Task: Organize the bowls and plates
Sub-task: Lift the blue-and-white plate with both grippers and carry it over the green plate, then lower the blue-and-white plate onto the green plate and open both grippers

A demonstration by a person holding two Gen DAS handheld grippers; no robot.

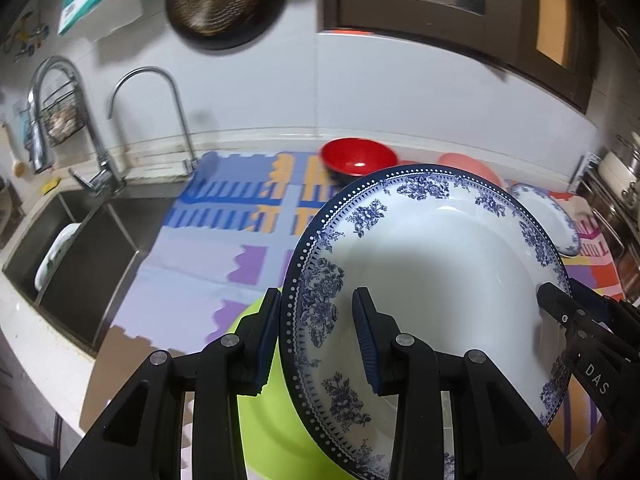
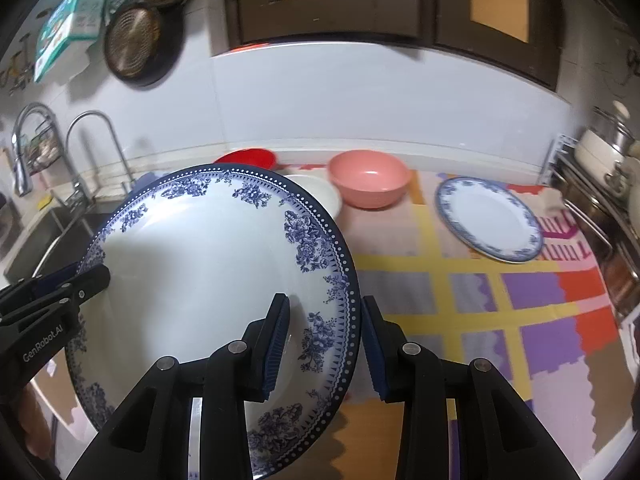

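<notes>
Left wrist view. Left gripper (image 1: 316,336): jaws clamped on the left rim of the big plate (image 1: 432,280), one pad behind the rim, one on the white face. Big plate: round, white with blue flowers and a dotted navy edge, held off the counter, tilted, its face turned up and toward the camera; being round, it has no long axis. Right gripper (image 1: 560,300): enters at right edge, gripping the opposite rim of the same plate. Green bowl (image 1: 260,400): below the plate, partly hidden by it. Red bowl (image 1: 358,156): on the mat (image 1: 224,240) by the wall, upright. Pink bowl (image 1: 460,162): just beside the red one, mostly hidden behind the plate. Small plate (image 1: 556,220): flat on the mat at right, partly hidden. Sink (image 1: 80,248) with two taps (image 1: 172,108): at left. Pan (image 1: 224,0): hung on the wall.

Right wrist view. Right gripper (image 2: 324,340): jaws closed on the plate's right rim. Left gripper (image 2: 94,276): grips the left rim. Big plate (image 2: 208,264): held between both, tilted, over the counter's left part near the sink (image 2: 52,236). White bowl (image 2: 320,192): behind the plate, partly hidden. Pink bowl (image 2: 370,182): upright near the wall. Red bowl (image 2: 250,158): at the wall, mostly hidden. Small plate (image 2: 490,218): flat on the mat (image 2: 460,300), well apart to the right.
</notes>
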